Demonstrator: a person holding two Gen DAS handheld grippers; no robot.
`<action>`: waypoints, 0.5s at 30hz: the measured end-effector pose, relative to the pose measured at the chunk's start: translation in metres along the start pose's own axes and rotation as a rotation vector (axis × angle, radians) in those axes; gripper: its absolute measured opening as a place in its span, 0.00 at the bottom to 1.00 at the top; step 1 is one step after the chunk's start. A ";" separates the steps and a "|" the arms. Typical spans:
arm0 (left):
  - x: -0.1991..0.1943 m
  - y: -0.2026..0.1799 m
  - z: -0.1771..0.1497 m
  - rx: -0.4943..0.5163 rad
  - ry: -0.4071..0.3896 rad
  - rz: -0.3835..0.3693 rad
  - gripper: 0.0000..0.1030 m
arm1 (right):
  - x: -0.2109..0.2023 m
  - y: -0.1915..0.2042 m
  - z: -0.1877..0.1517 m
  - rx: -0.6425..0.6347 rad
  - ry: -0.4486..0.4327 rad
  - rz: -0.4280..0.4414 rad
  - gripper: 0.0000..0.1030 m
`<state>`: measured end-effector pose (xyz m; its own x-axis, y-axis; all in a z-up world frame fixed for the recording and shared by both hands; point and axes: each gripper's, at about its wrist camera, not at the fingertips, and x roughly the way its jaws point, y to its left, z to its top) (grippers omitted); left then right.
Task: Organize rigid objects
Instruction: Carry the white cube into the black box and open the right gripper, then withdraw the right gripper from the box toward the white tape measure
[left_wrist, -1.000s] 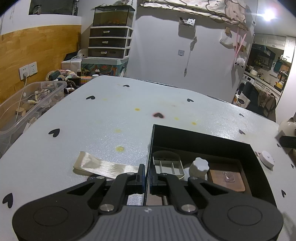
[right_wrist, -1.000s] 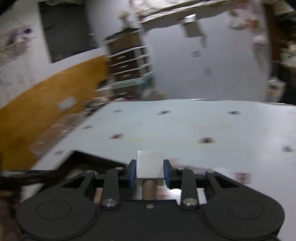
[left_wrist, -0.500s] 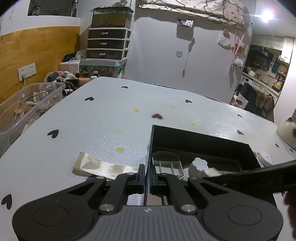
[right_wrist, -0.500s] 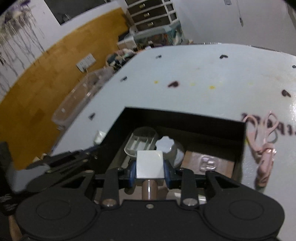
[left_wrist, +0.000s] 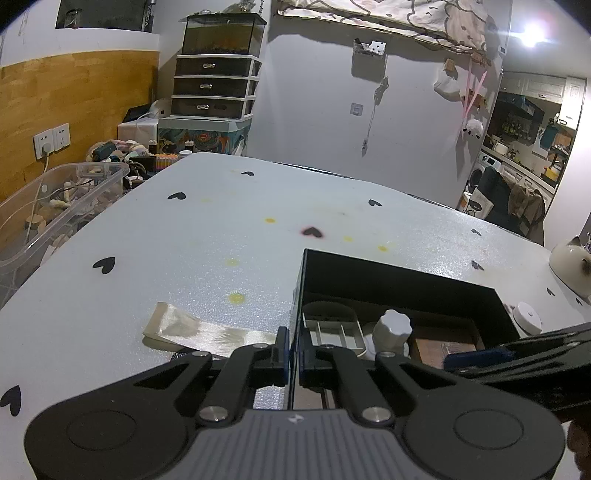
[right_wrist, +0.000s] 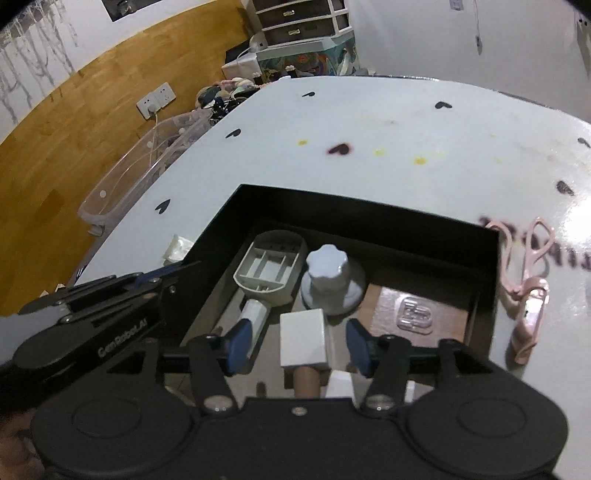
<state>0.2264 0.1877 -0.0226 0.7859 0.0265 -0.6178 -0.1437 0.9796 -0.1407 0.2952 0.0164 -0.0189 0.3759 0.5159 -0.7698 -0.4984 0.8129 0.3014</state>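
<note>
A black open box (left_wrist: 406, 273) (right_wrist: 354, 210) sits on the white table. In it lie a grey brush-like tool (right_wrist: 269, 266), a white ribbed knob (right_wrist: 327, 275) (left_wrist: 391, 328) and a clear hook on a brown card (right_wrist: 413, 314). A white block with a wooden handle (right_wrist: 303, 341) lies between the spread fingers of my right gripper (right_wrist: 299, 345), which is open over the box's near part. My left gripper (left_wrist: 293, 350) is shut on the box's left wall.
Pink scissors (right_wrist: 526, 280) lie right of the box. A strip of glossy tape (left_wrist: 199, 328) lies left of it. A small white round object (left_wrist: 528, 315) and a white teapot (left_wrist: 570, 266) stand at the right. A clear bin (left_wrist: 55, 206) stands past the table's left edge.
My right gripper has moved lower over the box and opened, letting go of the white block. My left gripper has stayed shut on the box wall.
</note>
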 end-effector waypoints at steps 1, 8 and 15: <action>0.000 0.000 0.000 0.000 0.001 0.000 0.04 | -0.002 0.001 0.000 -0.007 -0.005 -0.007 0.62; 0.000 -0.001 0.000 0.002 0.004 0.006 0.03 | -0.019 0.000 -0.002 -0.036 -0.048 -0.030 0.80; 0.001 -0.003 0.001 0.004 0.010 0.015 0.03 | -0.038 -0.003 -0.004 -0.044 -0.093 -0.044 0.94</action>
<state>0.2281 0.1850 -0.0218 0.7777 0.0394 -0.6274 -0.1530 0.9799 -0.1281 0.2798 -0.0064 0.0071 0.4682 0.5041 -0.7257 -0.5124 0.8240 0.2418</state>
